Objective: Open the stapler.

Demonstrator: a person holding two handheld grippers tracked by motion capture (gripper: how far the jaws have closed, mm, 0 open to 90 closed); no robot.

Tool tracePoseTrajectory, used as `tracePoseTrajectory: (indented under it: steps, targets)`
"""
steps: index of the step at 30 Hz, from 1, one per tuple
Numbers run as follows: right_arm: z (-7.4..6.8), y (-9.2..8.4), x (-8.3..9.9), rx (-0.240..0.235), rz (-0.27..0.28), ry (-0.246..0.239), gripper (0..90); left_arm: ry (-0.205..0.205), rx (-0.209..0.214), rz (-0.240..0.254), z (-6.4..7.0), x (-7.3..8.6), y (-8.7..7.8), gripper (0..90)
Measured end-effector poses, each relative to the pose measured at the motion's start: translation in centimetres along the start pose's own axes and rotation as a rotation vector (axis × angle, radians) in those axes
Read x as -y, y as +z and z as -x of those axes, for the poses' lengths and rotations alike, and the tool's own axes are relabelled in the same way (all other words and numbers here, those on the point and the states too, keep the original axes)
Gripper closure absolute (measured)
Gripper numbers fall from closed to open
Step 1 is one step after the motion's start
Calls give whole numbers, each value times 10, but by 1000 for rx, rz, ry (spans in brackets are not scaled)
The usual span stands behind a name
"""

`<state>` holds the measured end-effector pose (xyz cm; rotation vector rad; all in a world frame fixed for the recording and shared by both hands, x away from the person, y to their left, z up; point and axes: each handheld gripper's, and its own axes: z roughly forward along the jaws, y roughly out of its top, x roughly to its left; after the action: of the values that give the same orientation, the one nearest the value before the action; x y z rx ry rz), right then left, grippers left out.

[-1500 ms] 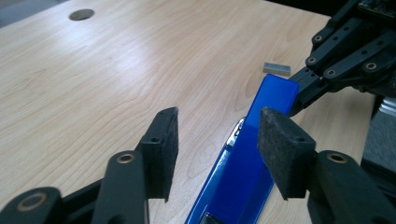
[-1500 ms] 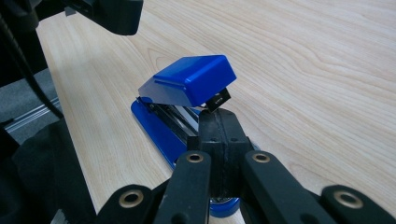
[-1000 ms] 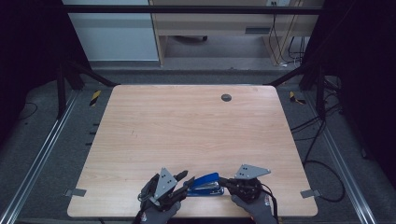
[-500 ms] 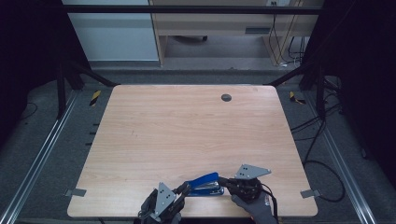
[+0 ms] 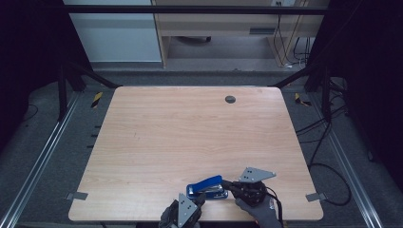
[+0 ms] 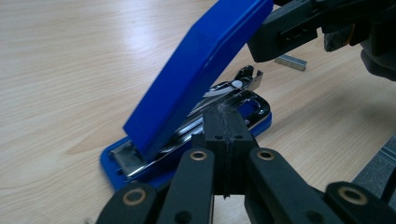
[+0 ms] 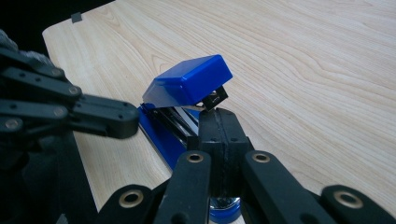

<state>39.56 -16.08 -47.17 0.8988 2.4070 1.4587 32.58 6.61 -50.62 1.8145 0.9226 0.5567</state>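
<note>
While the left tool [image 5: 196, 202] sits at the near edge of the bench [image 5: 190, 133], its two black jaws are pressed together with no gap, as its own view shows; nothing is held between them. Their tips lie just beside the near side of the stapler [image 5: 206, 186], at or against the metal magazine; contact cannot be confirmed.

Just right of that tool, the blue stapler rests on the bench near the front edge, somewhat right of centre. Its base lies flat on the wood. Its blue top [image 6: 201, 70] is hinged up at a steep tilt, exposing the chrome magazine [image 6: 224, 100]. A short strip of staples [image 6: 290, 61] lies loose on the bench beyond it.

Further right, the right tool [image 5: 227, 184] meets the stapler's right end. In its own view the jaws are likewise closed tight, empty, tips under the raised top [image 7: 189, 84], next to the magazine. A gloved hand [image 5: 259, 213] grips it from the bench edge.
</note>
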Motion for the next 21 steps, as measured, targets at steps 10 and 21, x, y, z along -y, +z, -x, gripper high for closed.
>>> tracePoseTrajectory:
  steps: [10,21]
  targets:
    - [0,0,0,1,0,0,900,-4,-30,-2,16,2,21,900]
    - [0,0,0,0,2,0,900,-19,-40,-1,20,4,34,900]
